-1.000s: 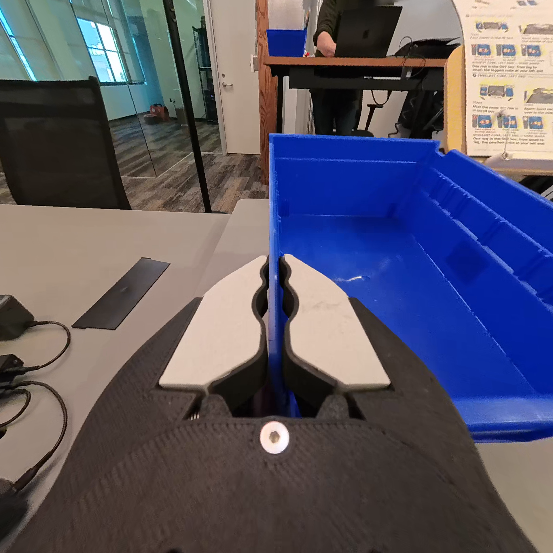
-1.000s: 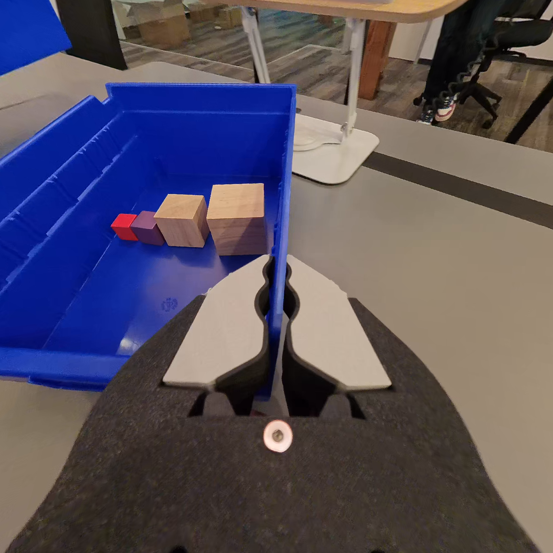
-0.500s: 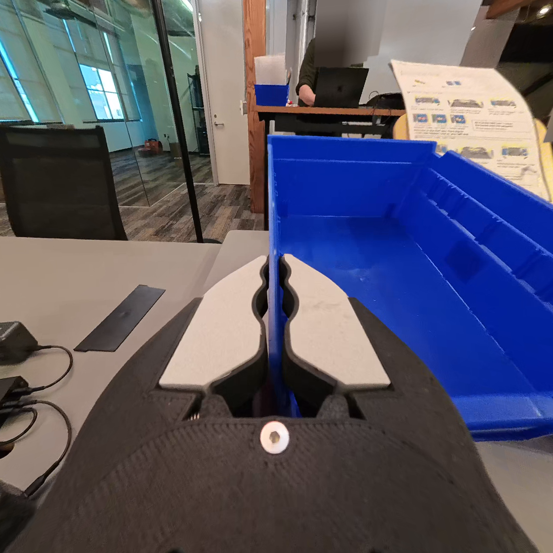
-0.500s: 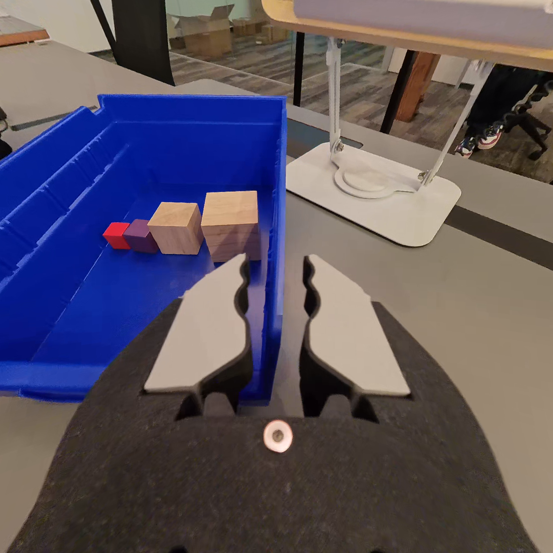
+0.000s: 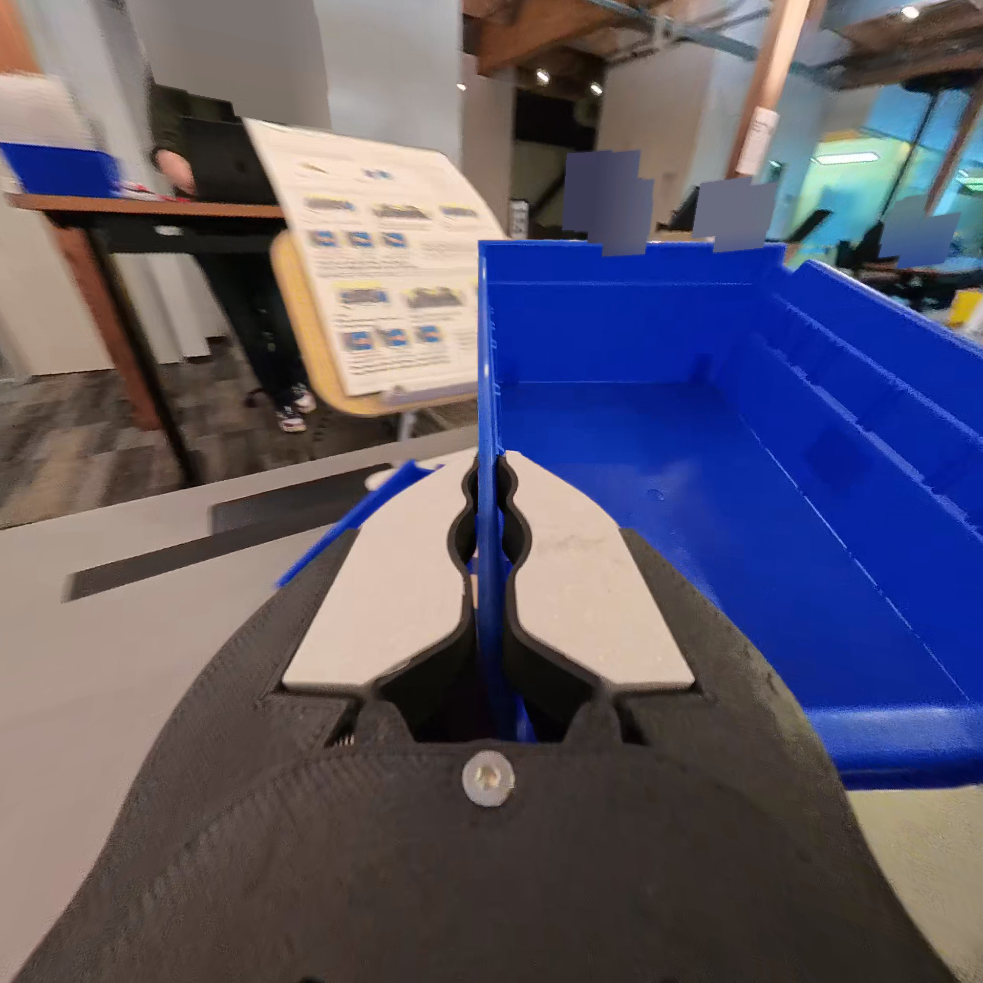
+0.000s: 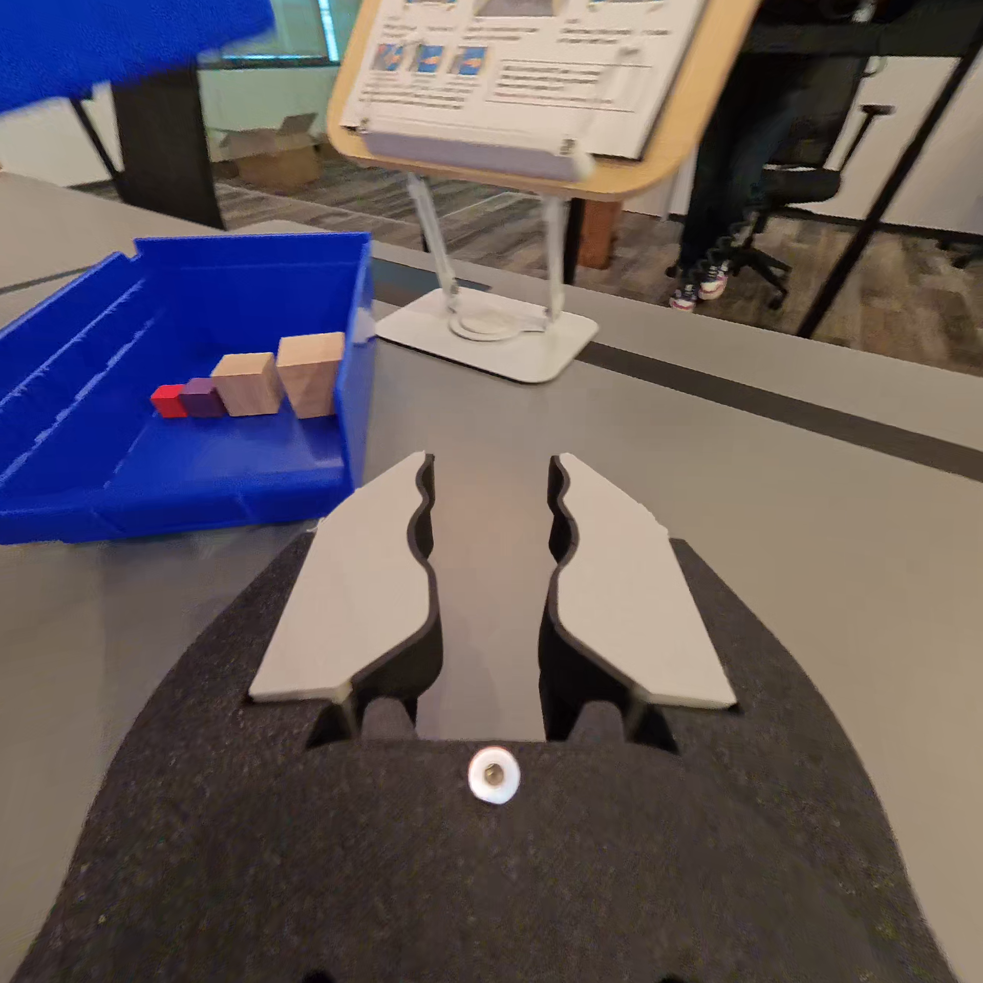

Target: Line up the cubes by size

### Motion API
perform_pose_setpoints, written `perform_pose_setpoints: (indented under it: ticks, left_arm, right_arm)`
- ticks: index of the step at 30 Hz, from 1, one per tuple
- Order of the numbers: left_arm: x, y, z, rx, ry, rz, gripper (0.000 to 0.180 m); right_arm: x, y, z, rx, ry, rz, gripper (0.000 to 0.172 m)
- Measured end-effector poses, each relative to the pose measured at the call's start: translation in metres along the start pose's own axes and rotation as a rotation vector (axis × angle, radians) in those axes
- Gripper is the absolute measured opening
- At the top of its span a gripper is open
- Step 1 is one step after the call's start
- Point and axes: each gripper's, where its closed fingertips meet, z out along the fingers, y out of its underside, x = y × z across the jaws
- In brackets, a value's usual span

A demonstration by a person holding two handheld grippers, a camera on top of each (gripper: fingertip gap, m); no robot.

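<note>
Looks like your cubes (image 6: pixel 250 383) are already lined up, so with your left claw (image 5: pixel 486 473) pinching the empty bin's wall (image 5: pixel 485 346) and your right claw (image 6: pixel 489 468) spread over the bare surface (image 6: pixel 691 452), you probably just set that bin down.

Bin (image 5: pixel 798 532) right wall cut by frame edge | second bin (image 5: pixel 340 532) mostly hidden behind left jaws | sheet (image 5: pixel 383 276) on stand blurred | largest cube (image 6: pixel 311 372) partly behind bin (image 6: pixel 80 478) wall | person (image 6: pixel 771 133) cut off at top
</note>
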Motion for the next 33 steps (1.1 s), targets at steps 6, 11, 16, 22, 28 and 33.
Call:
perform_pose_setpoints:
  ticks: [6, 11, 16, 22, 28, 33]
  left_arm:
    - [0.115, 0.056, 0.086, -0.098, 0.198, -0.018, 0.004]
    - [0.183, 0.103, 0.138, -0.183, 0.306, -0.015, 0.003]
    - [0.226, 0.124, 0.171, -0.201, 0.336, -0.035, 0.004]
    - [0.256, 0.154, 0.2, -0.247, 0.326, 0.005, 0.004]
    - [0.256, 0.177, 0.219, -0.262, 0.283, -0.025, 0.004]
    - [0.26, 0.179, 0.224, -0.251, 0.263, -0.022, 0.004]
  right_arm:
    - [0.067, 0.013, -0.078, 0.017, 0.179, 0.093, 0.039]
    - [0.111, 0.027, -0.134, 0.032, 0.333, 0.133, 0.038]
    - [0.132, 0.04, -0.174, 0.035, 0.417, 0.173, 0.037]
    - [0.12, 0.047, -0.206, 0.07, 0.418, 0.2, 0.04]
    - [0.08, 0.049, -0.219, 0.105, 0.378, 0.206, 0.043]
    - [0.039, 0.058, -0.2, 0.055, 0.323, 0.188, 0.055]
